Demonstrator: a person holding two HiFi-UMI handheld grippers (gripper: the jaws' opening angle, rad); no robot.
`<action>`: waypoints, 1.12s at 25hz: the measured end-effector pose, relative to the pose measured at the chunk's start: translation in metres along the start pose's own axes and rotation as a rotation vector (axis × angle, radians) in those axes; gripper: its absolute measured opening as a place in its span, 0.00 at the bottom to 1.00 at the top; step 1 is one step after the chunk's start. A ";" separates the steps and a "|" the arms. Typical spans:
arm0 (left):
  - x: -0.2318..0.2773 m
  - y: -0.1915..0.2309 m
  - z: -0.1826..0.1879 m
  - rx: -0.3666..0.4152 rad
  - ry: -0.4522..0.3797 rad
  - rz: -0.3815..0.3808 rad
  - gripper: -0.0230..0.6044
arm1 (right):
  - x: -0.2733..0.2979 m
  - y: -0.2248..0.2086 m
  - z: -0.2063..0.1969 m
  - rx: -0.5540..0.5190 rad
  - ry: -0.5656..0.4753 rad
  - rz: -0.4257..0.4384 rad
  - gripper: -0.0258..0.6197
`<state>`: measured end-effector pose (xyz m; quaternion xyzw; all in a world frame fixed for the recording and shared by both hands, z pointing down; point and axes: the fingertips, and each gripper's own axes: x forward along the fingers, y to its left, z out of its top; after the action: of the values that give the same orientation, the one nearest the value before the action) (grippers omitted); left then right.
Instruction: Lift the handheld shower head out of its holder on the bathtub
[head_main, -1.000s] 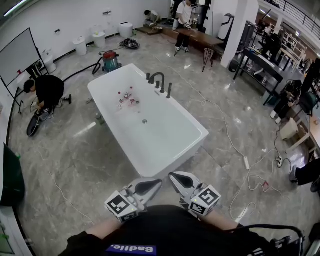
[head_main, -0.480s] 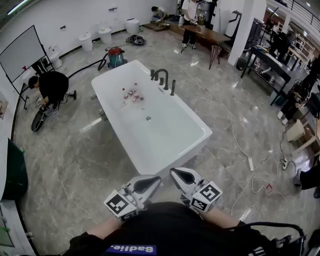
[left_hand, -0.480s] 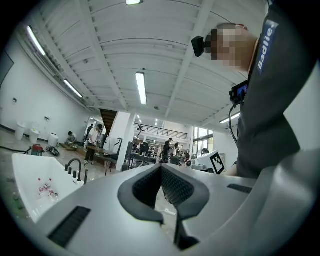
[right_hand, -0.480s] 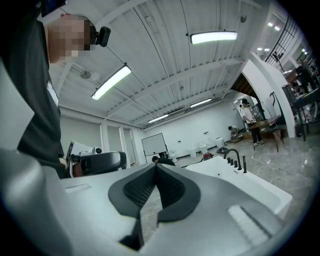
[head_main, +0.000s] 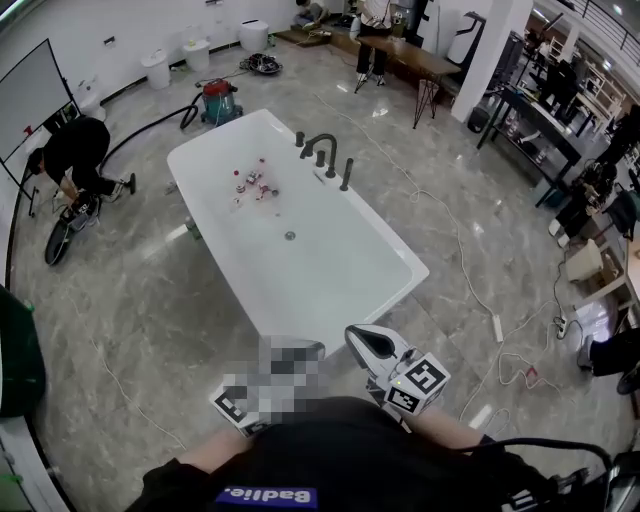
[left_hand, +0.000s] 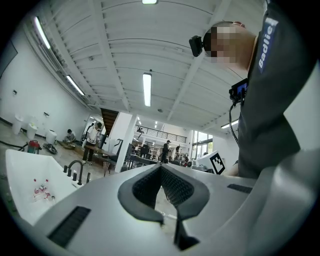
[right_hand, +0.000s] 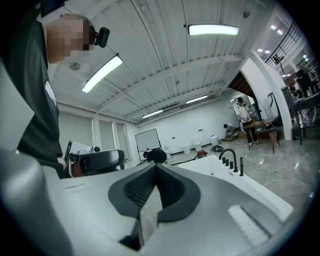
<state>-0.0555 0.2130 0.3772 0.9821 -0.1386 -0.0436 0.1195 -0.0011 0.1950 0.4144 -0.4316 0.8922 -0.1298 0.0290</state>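
The white bathtub (head_main: 412, 270) stands in the middle of the floor. On its far right rim is a dark faucet set (head_main: 320, 148), and beside it the slim dark handheld shower head (head_main: 346, 174) stands upright in its holder. It also shows small and far off as the shower head (left_hand: 88, 177) and the shower head (right_hand: 241, 166). My right gripper (head_main: 362, 340) is shut and empty, by the tub's near end. My left gripper (left_hand: 161, 168) is shut and empty too; a mosaic patch covers it in the head view. Both are far from the shower head.
Small red and white things (head_main: 252, 185) lie in the tub. A red vacuum (head_main: 215, 100) with a hose stands beyond it. A person (head_main: 70, 150) crouches at the left. Cables and a power strip (head_main: 492, 326) lie on the floor at the right, with tables (head_main: 520, 125) beyond.
The tub's near end has come closer to both grippers, and the scene has shifted a little to the left. Both grippers stay shut and side by side.
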 end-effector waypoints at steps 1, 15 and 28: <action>0.001 0.018 0.002 0.006 -0.004 -0.017 0.04 | 0.016 -0.008 0.004 -0.007 0.001 -0.012 0.04; 0.012 0.211 0.044 -0.020 0.002 -0.081 0.04 | 0.178 -0.077 0.043 -0.030 0.029 -0.162 0.04; 0.065 0.264 0.048 -0.041 -0.011 -0.089 0.04 | 0.204 -0.156 0.060 -0.033 0.026 -0.189 0.04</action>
<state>-0.0683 -0.0619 0.3924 0.9844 -0.0945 -0.0572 0.1368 0.0004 -0.0687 0.4090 -0.5126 0.8499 -0.1226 -0.0020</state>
